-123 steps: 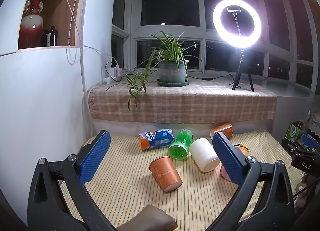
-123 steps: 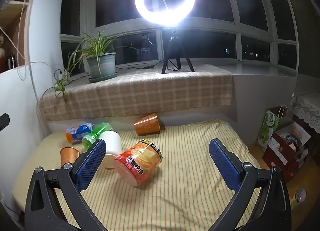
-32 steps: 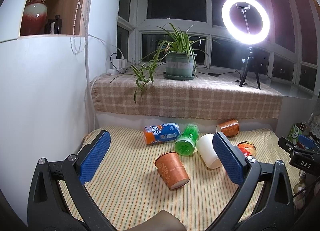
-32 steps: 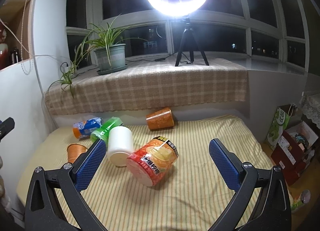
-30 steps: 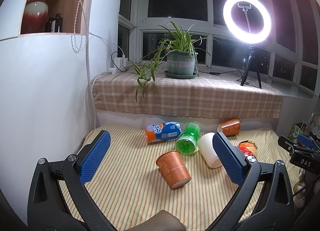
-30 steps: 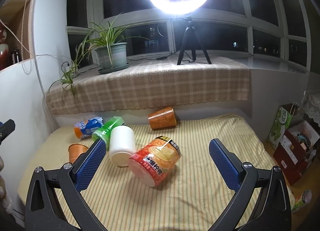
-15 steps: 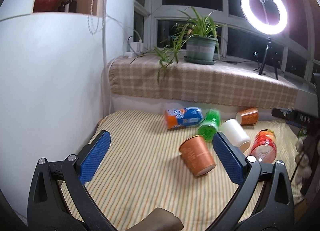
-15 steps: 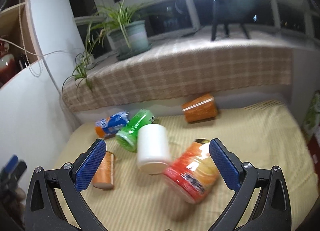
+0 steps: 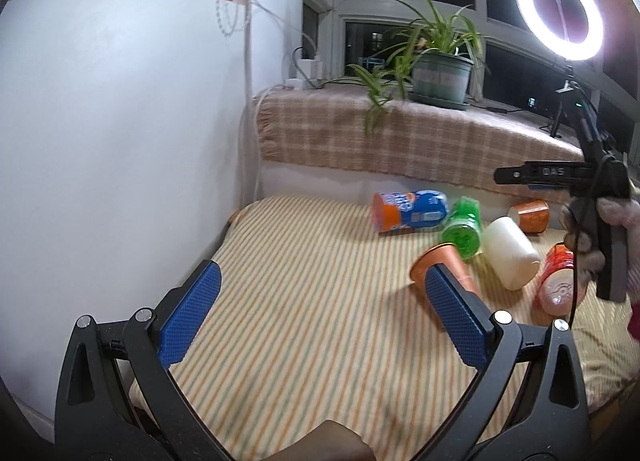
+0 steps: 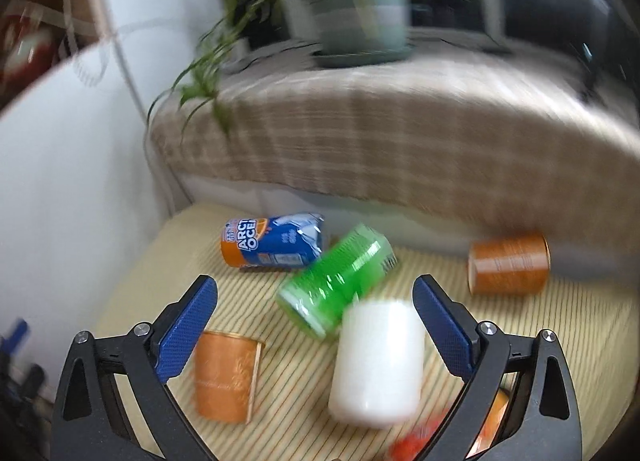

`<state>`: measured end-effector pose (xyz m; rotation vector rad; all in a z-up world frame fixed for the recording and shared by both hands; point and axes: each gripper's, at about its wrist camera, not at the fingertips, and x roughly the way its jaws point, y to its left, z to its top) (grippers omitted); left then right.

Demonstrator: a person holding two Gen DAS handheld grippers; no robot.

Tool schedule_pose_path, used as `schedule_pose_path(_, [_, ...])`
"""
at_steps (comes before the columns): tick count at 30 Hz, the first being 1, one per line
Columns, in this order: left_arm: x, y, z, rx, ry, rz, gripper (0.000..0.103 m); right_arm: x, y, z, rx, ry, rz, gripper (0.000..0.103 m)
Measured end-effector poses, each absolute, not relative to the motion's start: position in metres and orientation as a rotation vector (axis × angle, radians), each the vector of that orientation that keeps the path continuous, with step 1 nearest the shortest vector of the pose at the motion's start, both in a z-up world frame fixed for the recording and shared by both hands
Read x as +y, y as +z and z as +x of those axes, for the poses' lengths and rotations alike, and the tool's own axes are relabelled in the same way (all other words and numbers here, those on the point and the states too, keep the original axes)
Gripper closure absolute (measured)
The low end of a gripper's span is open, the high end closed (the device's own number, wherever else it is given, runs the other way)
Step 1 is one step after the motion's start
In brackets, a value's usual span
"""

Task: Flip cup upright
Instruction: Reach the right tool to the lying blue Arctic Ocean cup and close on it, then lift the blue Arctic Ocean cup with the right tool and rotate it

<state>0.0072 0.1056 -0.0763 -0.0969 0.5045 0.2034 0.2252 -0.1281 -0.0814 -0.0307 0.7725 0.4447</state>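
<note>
Several cups and cans lie on their sides on the striped bed [image 9: 304, 301]. A white cup [image 10: 378, 361] lies just ahead of my open right gripper [image 10: 316, 327], between its fingers, and shows in the left wrist view [image 9: 509, 258]. An orange paper cup [image 10: 226, 375] lies by the right gripper's left finger; in the left view the orange cup [image 9: 436, 261] is partly behind the right finger of my open, empty left gripper [image 9: 324, 309]. A green cup [image 10: 338, 281] lies behind the white cup. The right gripper's body [image 9: 600, 197] shows at the right of the left view.
A blue-orange can [image 10: 272, 247], another orange cup [image 10: 508, 265] and a red noodle cup [image 9: 560, 281] also lie on the bed. A white wall [image 9: 120, 141] stands at left. A checkered ledge [image 9: 400, 141] with a potted plant [image 9: 440, 77] and a ring light [image 9: 560, 17] runs behind.
My right gripper has moved forward and down toward the white and green cups, with blur. My left gripper has swung left, so the cups now sit at its right.
</note>
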Motion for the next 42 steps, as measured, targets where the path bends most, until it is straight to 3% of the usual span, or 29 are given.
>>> schedule_pose_path(18, [0.144,-0.095,0.014,0.571,0.262,-0.14,0.0,0.015,-0.136,0.292,0.876,0.779,-0.811,0.008])
schedule_pose_path(33, [0.158,-0.1,0.023,0.602,0.3,-0.16,0.0,0.06,-0.185,0.32,0.9,0.783,-1.11,0.009])
schedule_pose_path(35, [0.159,-0.101,0.024,0.606,0.303,-0.16,0.0,0.063,-0.189,0.321,0.9,0.782,-1.126,0.023])
schedule_pose_path(39, [0.16,-0.101,0.025,0.606,0.308,-0.162,0.0,0.073,-0.196,0.322,0.888,0.779,-1.149,0.024])
schedule_pose_path(42, [0.159,-0.1,0.024,0.603,0.308,-0.16,0.0,0.072,-0.19,0.32,0.87,0.775,-1.135,0.032])
